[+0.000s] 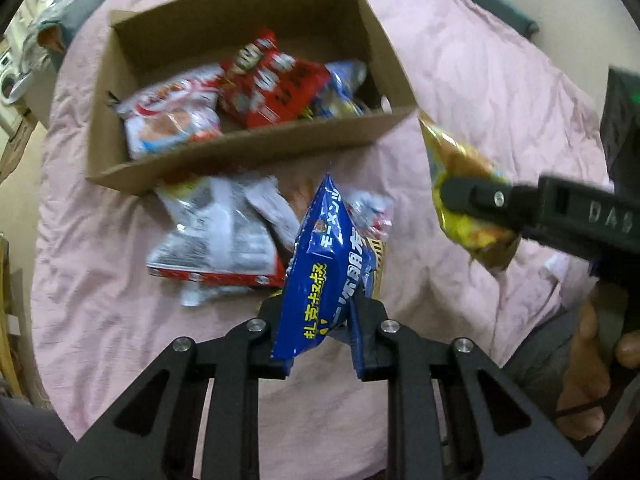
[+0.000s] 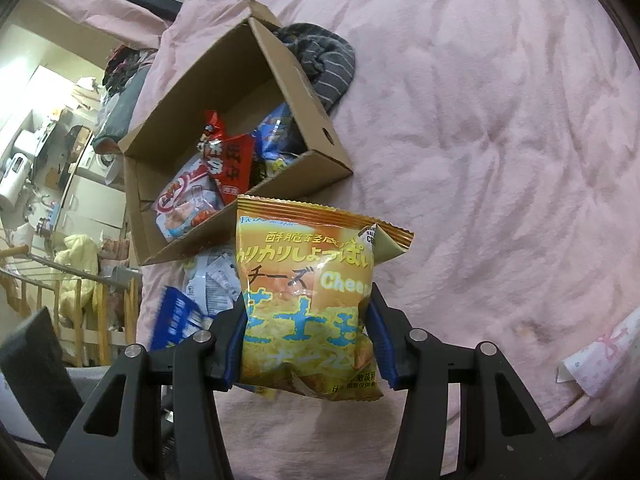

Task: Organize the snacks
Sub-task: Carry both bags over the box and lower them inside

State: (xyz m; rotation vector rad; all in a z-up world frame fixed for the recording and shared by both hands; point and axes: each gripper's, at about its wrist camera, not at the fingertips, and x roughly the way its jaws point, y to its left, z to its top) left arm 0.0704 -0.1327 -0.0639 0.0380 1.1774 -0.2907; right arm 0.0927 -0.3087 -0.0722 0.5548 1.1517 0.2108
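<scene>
Holding two bags above the pink bedspread (image 2: 500, 140), I have my left gripper (image 1: 320, 332) clamped on a blue snack bag (image 1: 328, 264) and my right gripper (image 2: 306, 344) clamped on a yellow cheese snack bag (image 2: 308, 292). The cardboard box (image 1: 248, 152) sits farther out, partly filled. Both bags are puffy and slick; I judge either could slide free, or snag the box's near wall.

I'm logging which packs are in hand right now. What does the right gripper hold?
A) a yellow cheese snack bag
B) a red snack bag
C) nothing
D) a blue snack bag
A: the right gripper has its fingers closed on the yellow cheese snack bag, held above the pink bedcover.
</scene>
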